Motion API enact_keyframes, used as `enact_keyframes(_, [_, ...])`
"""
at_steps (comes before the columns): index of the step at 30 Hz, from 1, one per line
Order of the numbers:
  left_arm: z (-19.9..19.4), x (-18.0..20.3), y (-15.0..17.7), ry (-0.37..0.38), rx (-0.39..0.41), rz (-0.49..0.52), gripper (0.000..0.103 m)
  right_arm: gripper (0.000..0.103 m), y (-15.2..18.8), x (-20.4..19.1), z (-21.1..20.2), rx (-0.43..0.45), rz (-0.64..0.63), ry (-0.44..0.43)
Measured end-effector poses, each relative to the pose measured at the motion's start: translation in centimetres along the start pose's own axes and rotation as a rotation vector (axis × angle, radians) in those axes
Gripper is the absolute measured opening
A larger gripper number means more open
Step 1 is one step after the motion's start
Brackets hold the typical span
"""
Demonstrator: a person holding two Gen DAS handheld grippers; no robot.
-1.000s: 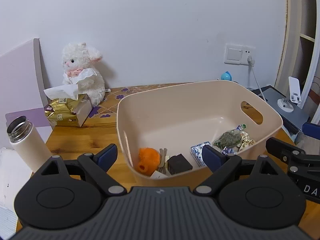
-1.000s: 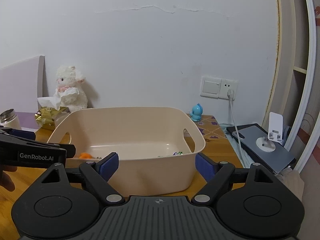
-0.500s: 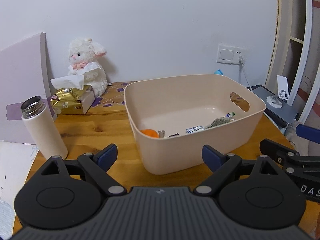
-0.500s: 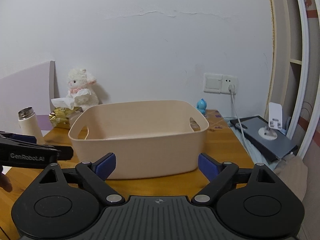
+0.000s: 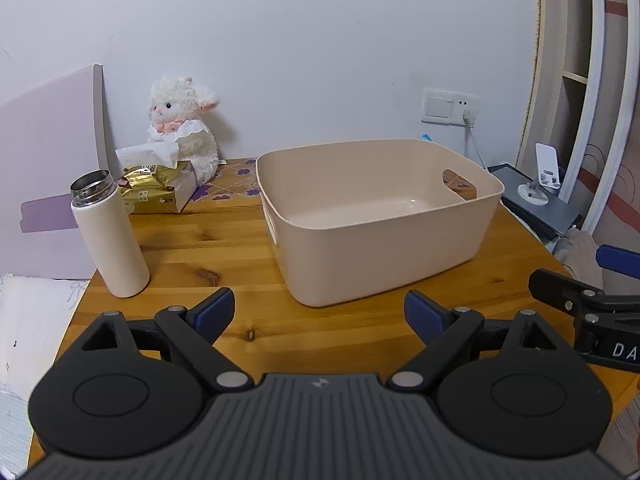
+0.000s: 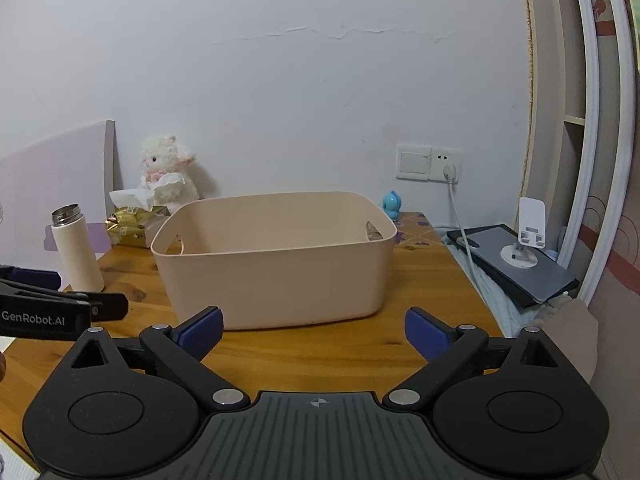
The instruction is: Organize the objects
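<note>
Bin (image 5: 380,232), beige plastic, sits centre frame on the wooden tabletop (image 5: 224,248) in the left wrist view. We read it as light, stiff-walled and smooth, so likely slippery under flat pads. Cut-out handle at its right end (image 5: 460,184) looks like the best hold, or pinch the rim. Contents not visible from this low angle. Left gripper (image 5: 319,316) hangs at bottom centre, jaws wide apart, nothing between them, well short of the bin. White flask (image 5: 108,236) stands upright at left with no lid, steel mouth showing: rigid, smooth, tippy, so we would take it mid-body. Gold tissue pack (image 5: 158,190) and plush lamb (image 5: 184,128) at upper left are soft and light, easy to squeeze. Right gripper's fingers poke in at the right edge.

Right wrist view: bin (image 6: 276,264) centre again, both handle slots showing at the ends. Right gripper (image 6: 314,330) at bottom centre, jaws spread, empty, just short of the bin's near wall. Flask (image 6: 78,248) at left, small blue figure (image 6: 391,205) behind the bin's right corner, phone stand (image 6: 524,240) on a dark slab at right. Left gripper intrudes at lower left.
</note>
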State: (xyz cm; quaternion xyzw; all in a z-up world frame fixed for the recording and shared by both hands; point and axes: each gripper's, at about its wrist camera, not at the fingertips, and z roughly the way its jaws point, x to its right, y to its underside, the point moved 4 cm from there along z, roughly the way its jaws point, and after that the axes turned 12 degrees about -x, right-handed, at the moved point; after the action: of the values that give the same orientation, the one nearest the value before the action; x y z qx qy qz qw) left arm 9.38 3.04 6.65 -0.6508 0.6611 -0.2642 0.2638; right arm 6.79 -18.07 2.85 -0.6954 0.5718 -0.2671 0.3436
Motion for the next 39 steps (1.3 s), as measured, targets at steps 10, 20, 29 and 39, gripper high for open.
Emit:
enact_keyframes(10, [-2.3,-0.7,1.5,-0.002,0.011,-0.01,0.093,0.101,1.8,0.7,-1.4,-0.017,0.02,0.004])
enact_keyframes(20, [-3.8,-0.9,3.0,0.008,0.001,-0.039,0.093,0.101,2.9,0.9,-2.7,-0.023,0.02,-0.001])
enact_keyframes(29, [-4.9,-0.6,3.8,0.023,0.004,-0.013,0.093,0.101,3.0,1.2,-4.4,0.0,0.018,0.02])
enact_keyframes(39, [-5.4,-0.4,4.1,0.04,-0.002,0.001,0.093,0.101,3.4,2.0,-4.5,-0.019,0.036,0.026])
